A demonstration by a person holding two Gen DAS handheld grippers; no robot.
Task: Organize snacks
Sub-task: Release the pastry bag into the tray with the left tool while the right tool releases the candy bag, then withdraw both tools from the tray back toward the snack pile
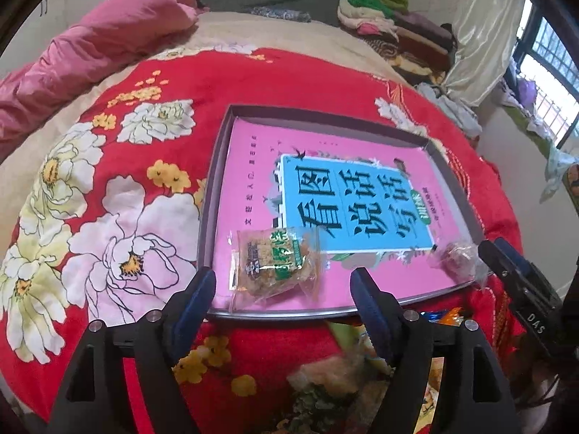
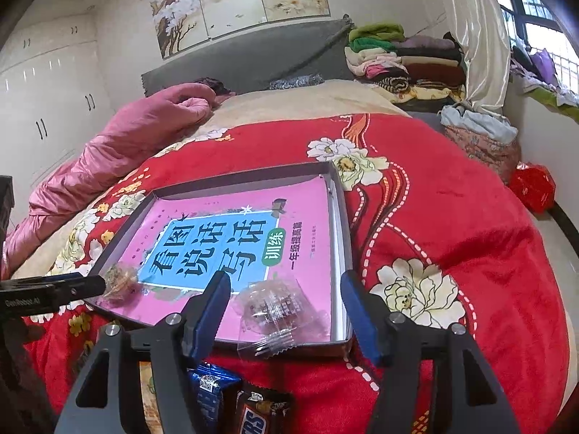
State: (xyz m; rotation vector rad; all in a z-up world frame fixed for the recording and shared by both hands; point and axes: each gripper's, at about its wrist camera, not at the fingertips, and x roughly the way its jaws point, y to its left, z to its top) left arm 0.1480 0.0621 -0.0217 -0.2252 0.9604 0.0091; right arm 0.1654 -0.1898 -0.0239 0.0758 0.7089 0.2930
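Observation:
A shallow grey box [image 1: 216, 166] lies on the bed with a pink book [image 1: 325, 152] in its bottom. In the left wrist view my left gripper [image 1: 282, 282] stands open at the box's near edge. A green-labelled snack packet [image 1: 277, 266] lies flat in the box between its fingers, untouched by the pads. My right gripper [image 2: 286, 282] is open too, over a clear-wrapped brown snack [image 2: 277, 307] at the near right corner of the box [image 2: 343, 253]. That snack's wrapper edge hangs over the rim. Each gripper shows in the other's view: the right gripper [image 1: 495, 249], the left gripper [image 2: 97, 284].
Loose snacks lie on the red floral quilt [image 2: 452, 224] in front of the box: a blue packet [image 2: 213, 387], a brown chocolate bar [image 2: 260, 416], more packets [image 1: 343, 372]. A pink duvet [image 2: 119, 152] is bunched at the far left, folded clothes [image 2: 398, 61] at the headboard.

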